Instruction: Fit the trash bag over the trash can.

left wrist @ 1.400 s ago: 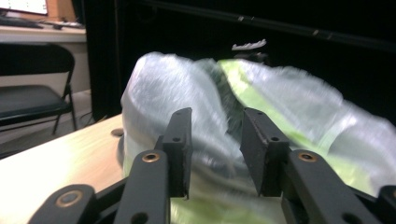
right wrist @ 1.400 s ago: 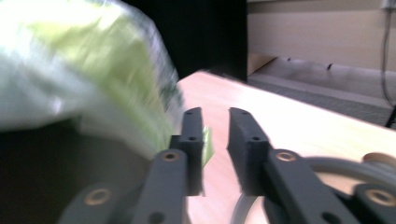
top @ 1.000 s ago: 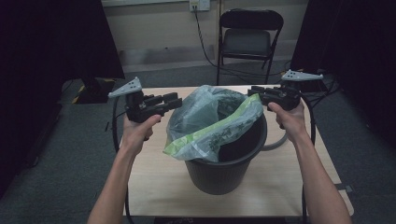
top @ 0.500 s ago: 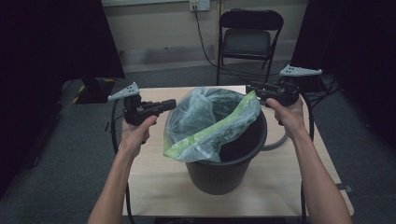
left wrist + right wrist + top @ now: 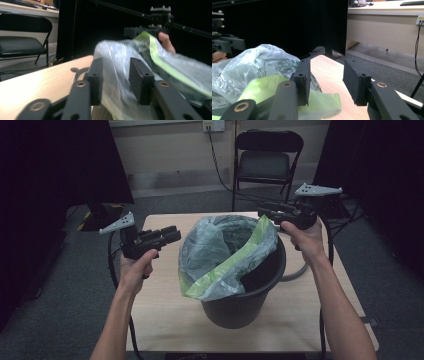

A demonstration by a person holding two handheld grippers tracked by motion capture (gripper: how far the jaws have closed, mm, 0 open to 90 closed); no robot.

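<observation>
A black bucket [image 5: 240,307] stands mid-table with a clear plastic bag [image 5: 210,250] bunched in its mouth; the bag's green band [image 5: 235,262] drapes over the near rim. My left gripper [image 5: 172,234] hovers just left of the bag, its jaws having just been opening. In the left gripper view the left gripper [image 5: 116,62] is open, with bag film [image 5: 175,67] showing past the gap and the pads not pressing on it. My right gripper [image 5: 261,212] is at the bucket's far right rim. It [image 5: 327,62] has also been opening, nothing between the jaws, above the bag [image 5: 257,62].
The wooden table [image 5: 165,320] has bare room in front of and left of the bucket. A grey cable loop [image 5: 300,270] lies right of the bucket. A folding chair [image 5: 267,162] stands behind the table, and dark curtains hang on both sides.
The left gripper has drawn back a little to the left, away from the bag. The right gripper has risen slightly and its jaws stand wider. The bag's right edge sags by the rim.
</observation>
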